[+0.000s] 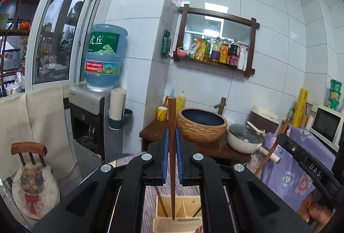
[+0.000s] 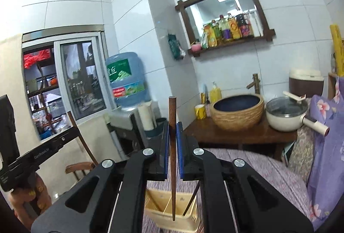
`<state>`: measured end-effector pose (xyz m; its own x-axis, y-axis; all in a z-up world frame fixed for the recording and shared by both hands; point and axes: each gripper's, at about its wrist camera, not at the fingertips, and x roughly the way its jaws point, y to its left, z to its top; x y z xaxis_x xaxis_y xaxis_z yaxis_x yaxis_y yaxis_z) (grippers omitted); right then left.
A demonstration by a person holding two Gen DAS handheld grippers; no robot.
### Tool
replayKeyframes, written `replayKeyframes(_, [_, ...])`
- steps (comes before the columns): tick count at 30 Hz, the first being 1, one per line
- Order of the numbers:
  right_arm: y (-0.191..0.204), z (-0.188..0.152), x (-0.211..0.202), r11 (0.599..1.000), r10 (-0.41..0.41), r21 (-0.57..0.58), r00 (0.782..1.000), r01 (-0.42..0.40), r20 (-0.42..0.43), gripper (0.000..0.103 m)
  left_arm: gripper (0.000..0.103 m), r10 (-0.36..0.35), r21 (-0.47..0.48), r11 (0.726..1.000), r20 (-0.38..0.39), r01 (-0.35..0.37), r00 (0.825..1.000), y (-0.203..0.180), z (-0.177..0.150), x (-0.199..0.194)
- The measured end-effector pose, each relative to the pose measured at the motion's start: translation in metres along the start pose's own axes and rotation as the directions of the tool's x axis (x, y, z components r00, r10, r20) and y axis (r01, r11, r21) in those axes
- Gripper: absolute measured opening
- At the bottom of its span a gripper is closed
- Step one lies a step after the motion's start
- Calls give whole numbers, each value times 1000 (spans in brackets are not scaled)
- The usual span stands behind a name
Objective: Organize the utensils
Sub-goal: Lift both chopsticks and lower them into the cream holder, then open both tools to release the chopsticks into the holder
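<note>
two grippers (image 1: 172, 136), four chopsticks (image 1: 171, 147), one holder (image 1: 182, 207)

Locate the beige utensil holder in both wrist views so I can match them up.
Left wrist: beige utensil holder at bottom centre, below the jaws, under the held chopstick.
Right wrist: holder at bottom centre, slightly left, under that gripper's chopstick.
Shared landmark: woven basin on the wooden counter.

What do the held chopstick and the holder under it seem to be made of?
The chopstick in the left gripper looks like dark wood, smooth, with a brown grain. The utensil holder looks like pale plastic or light wood; its cream dividers leave that open.
</note>
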<state>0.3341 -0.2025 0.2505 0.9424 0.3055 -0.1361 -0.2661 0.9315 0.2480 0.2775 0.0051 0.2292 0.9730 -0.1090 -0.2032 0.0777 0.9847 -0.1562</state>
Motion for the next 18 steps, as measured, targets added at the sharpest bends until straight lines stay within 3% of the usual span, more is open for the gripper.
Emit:
replayKeyframes(5, [1, -16, 34, 999, -41, -8, 999, 41, -27, 7, 8, 16, -3, 1000, 2, -16, 1000, -4, -19, 24])
replayKeyframes(12, [-16, -65, 72, 997, -68, 14, 989, 70, -133, 7, 8, 33, -10, 999, -92, -34, 995, -2, -68, 56])
replayKeyframes(18, [-26, -96, 83, 997, -73, 19, 982, 77, -176, 7, 8, 44, 10, 999, -150, -43, 988, 1, -101, 69])
